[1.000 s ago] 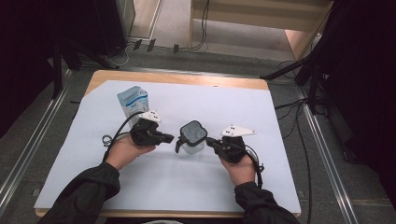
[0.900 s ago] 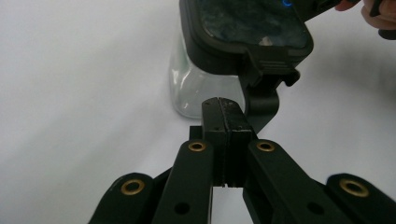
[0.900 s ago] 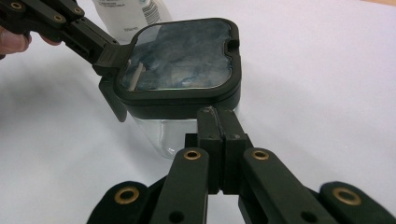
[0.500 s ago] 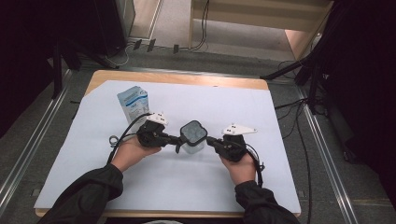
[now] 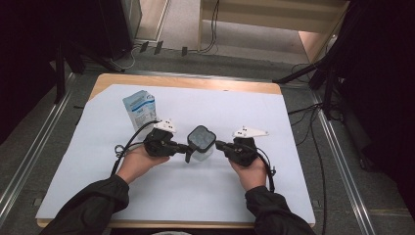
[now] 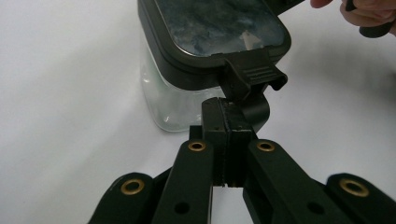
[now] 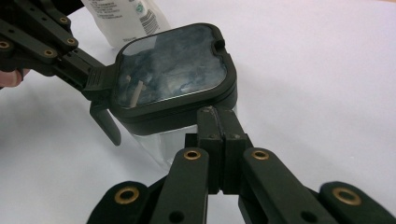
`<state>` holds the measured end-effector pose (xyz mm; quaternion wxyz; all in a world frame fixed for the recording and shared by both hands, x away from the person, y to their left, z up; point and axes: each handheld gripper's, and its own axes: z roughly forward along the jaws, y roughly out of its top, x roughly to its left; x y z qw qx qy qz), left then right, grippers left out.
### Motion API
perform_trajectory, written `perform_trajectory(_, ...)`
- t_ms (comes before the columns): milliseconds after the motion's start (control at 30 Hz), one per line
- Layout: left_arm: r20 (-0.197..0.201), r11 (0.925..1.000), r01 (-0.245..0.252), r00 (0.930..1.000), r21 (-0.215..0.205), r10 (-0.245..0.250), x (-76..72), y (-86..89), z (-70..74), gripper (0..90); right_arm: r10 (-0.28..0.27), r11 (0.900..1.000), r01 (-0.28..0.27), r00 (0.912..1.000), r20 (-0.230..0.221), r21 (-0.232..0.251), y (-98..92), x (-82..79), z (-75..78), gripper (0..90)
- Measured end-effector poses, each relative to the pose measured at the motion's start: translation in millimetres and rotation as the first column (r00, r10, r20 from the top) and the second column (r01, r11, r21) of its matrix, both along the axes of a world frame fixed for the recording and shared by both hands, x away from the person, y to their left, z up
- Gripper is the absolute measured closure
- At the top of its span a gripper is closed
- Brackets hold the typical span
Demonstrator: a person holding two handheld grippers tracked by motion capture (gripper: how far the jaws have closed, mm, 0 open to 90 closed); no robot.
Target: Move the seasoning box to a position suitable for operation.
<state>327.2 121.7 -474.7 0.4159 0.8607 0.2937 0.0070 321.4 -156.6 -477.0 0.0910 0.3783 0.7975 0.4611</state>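
You have the clear jar (image 5: 199, 147) standing upright near the middle of the tabletop (image 5: 293, 161), a little toward its near edge, with its dark square lid (image 7: 173, 70) still seated on top; the white carton (image 5: 139, 108) stands well apart from it, toward the far left corner. Your two grippers come at the jar from opposite sides, which looks like a way to steady it on one side while you work the lid's catch on the other.

Your left gripper (image 6: 229, 123) has its fingers (image 6: 215, 126) pressed together with nothing between them; their tips sit just under the hinged latch (image 6: 254, 79), which hangs off the lid's edge, and seem to touch its lower tab, as if you mean to lever it up; I cannot tell whether it has come free yet.

Your right gripper (image 7: 218, 123) also has its fingers (image 7: 209, 126) closed flat on each other, holding nothing; their tips rest against the lid's rim on the side away from the latch, so the jar lies between the two sets of fingers, braced rather than grasped.
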Motion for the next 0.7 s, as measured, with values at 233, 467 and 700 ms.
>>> perform_trajectory(233,-0.002,0.9999,-0.003,1.0,-0.011,0.003,-6.4,-7.7,-1.0,90.0,0.004,1.0,-0.004,1.0,-0.002,-0.014,10.7,5.0,-3.8,90.0)
perform_trajectory(467,-0.007,0.9996,-0.021,0.9998,-0.017,0.021,-5.6,-12.4,-4.5,90.0,-0.008,1.0,0.008,0.9998,-0.02,-0.001,9.7,12.7,-6.3,90.0)
perform_trajectory(700,-0.004,0.9996,-0.025,0.9997,-0.016,0.025,-5.2,-19.2,-6.8,90.0,-0.018,1.0,0.018,0.9996,-0.024,-0.002,8.8,19.0,-7.9,90.0)
